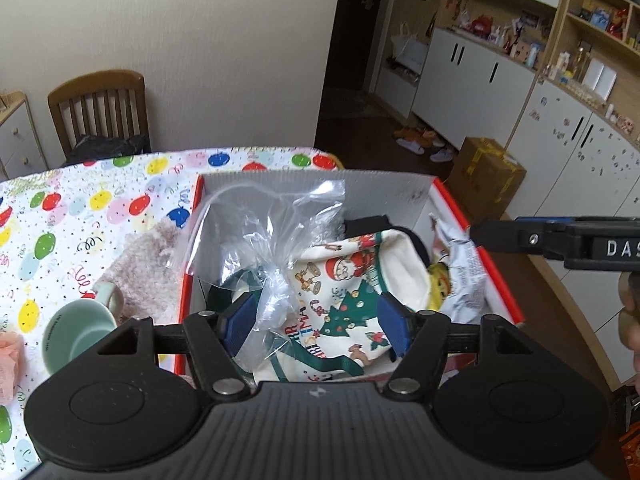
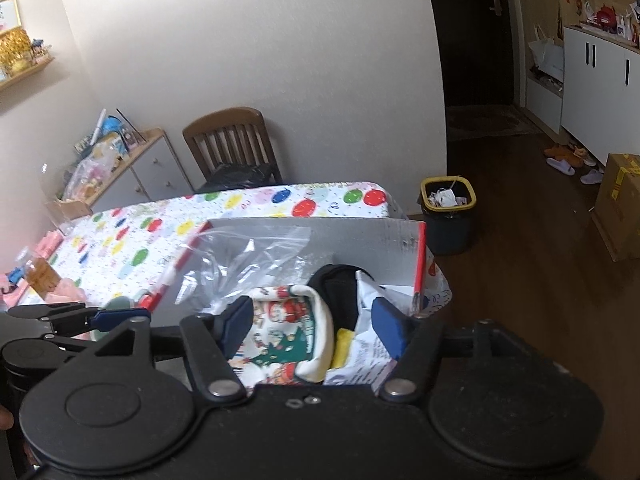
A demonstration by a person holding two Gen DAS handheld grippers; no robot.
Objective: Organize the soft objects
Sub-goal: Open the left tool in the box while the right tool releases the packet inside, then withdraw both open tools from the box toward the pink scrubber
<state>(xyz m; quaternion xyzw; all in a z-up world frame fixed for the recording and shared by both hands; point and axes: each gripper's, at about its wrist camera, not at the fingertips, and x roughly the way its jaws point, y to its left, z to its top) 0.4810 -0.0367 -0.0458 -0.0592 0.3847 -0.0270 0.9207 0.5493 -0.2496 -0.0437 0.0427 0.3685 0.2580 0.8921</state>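
Green mug (image 1: 78, 330), fluffy pink toy (image 1: 144, 268) beside red-edged box (image 1: 476, 236)

A white tablecloth (image 1: 80, 200) printed with balloons in red, green, yellow, blue and pink, plus curled streamers, is seen over the table. The box (image 1: 476, 216) is coloured red outside and pale grey inside. A cream Christmas bag (image 1: 344, 292) is patterned with Santa figures, green trees and red lettering, and is trimmed in dark green. A clear plastic bag (image 1: 272, 232) is shown beside it. Blue pads (image 1: 236, 320) are set on black gripper frames. A pale green mug (image 1: 76, 332), a beige fuzzy plush (image 1: 140, 264) and a black bin with a yellow rim (image 2: 448, 216) are also coloured so
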